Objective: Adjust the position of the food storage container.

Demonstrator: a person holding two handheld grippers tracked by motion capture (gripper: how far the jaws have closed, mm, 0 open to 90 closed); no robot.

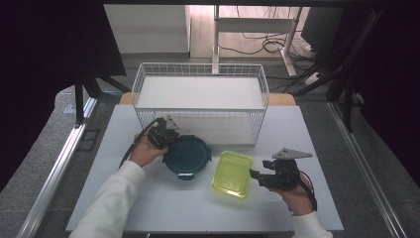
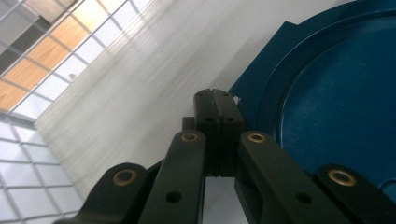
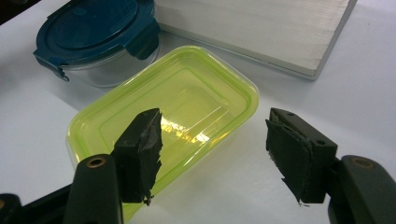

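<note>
A round clear container with a dark blue clip lid point(image 1: 187, 154) sits at the middle of the white table. My left gripper point(image 1: 169, 142) rests at its upper left rim. In the left gripper view the jaws are pressed together point(image 2: 215, 100) with nothing between them, right beside a corner tab of the blue lid point(image 2: 336, 93). A yellow-green rectangular container point(image 1: 232, 173) lies to the right of the round one. My right gripper point(image 1: 255, 176) hovers at its right edge, open. In the right gripper view the yellow-green container point(image 3: 173, 107) lies just beyond the spread jaws point(image 3: 212, 140), and the blue-lidded container point(image 3: 95, 28) is farther off.
A white wire basket rack point(image 1: 200, 99) with a white shelf board stands at the back of the table, close behind both containers; its lower board point(image 3: 261, 28) is near the yellow-green container. Bare tabletop point(image 1: 198, 208) stretches toward the front edge.
</note>
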